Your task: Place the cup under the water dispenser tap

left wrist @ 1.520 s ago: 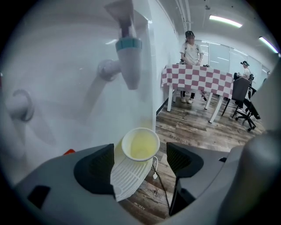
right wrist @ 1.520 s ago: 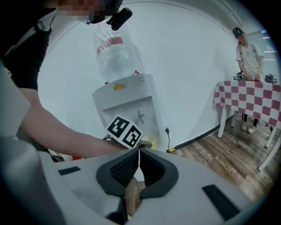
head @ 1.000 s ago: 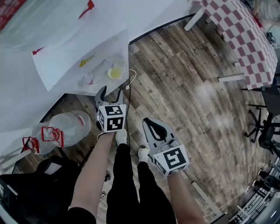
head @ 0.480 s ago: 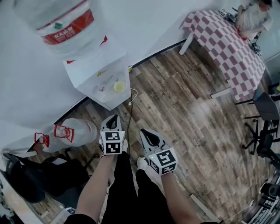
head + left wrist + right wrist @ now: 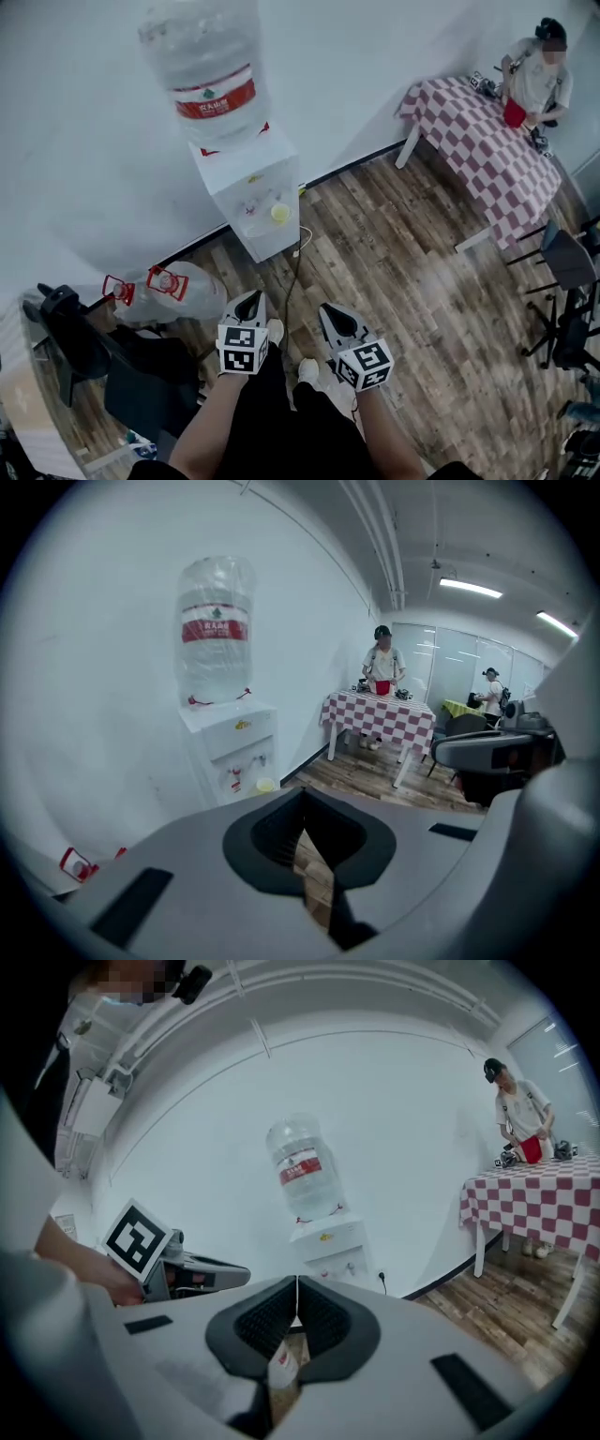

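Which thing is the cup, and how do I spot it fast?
Find the white water dispenser against the wall, topped by a big clear bottle. In its front recess sits the cup, small and round, the only yellow thing in that recess.

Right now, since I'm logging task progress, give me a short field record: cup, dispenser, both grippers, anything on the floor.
cup: yellow cup in the dispenser's recess, below the taps
dispenser: white water dispenser, large bottle on top
left gripper: shut, empty, apart from the cup
right gripper: shut, empty
floor: spare water bottle lying beside the dispenser
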### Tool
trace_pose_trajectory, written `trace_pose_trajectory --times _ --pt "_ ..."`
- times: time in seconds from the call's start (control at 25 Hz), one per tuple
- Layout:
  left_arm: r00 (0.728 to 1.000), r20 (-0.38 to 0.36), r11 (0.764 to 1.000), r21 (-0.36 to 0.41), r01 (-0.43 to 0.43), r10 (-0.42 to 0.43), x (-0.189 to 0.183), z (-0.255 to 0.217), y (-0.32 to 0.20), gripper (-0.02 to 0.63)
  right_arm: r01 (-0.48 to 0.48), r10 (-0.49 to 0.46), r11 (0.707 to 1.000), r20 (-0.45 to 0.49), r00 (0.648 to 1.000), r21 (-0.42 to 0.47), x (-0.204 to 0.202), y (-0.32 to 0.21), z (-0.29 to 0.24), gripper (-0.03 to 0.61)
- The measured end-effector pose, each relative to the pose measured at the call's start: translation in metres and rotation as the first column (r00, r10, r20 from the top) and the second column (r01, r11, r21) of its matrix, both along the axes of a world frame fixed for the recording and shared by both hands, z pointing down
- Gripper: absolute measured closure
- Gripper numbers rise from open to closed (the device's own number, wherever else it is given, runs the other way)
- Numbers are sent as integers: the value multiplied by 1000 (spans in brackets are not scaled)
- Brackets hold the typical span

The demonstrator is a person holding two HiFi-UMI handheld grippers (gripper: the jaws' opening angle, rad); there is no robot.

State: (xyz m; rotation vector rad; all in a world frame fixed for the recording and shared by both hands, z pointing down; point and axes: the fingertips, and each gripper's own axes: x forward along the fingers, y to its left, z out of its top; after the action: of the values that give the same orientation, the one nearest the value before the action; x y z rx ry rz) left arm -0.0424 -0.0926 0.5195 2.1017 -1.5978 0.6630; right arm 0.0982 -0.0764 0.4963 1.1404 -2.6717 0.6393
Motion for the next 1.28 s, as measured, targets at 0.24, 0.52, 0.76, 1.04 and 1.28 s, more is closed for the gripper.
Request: trace_pose_trajectory --times 0.24,0.52,0.76,1.04,1.28 --pt "997 -79 998 66 23 -18 -3 -44 47 598 71 -71 996 -4 997 52 -8 39 -34 555" --pt "995 -88 987 160 -30 44 -15 -88 55 599 63 -62 994 -15 998 90 -13 56 -61 555" --pt "993 -89 980 192 -55 74 -47 -109 63 598 31 -31 995 -4 1000 97 -25 62 -82 555" --pt "989 -121 978 197 -61 86 -81 -112 84 598 -1 0 994 12 1000 107 -43 69 -94 557" --pt "989 -118 983 172 -70 91 -91 -99 96 598 -4 4 994 -1 1000 106 -56 77 -93 557"
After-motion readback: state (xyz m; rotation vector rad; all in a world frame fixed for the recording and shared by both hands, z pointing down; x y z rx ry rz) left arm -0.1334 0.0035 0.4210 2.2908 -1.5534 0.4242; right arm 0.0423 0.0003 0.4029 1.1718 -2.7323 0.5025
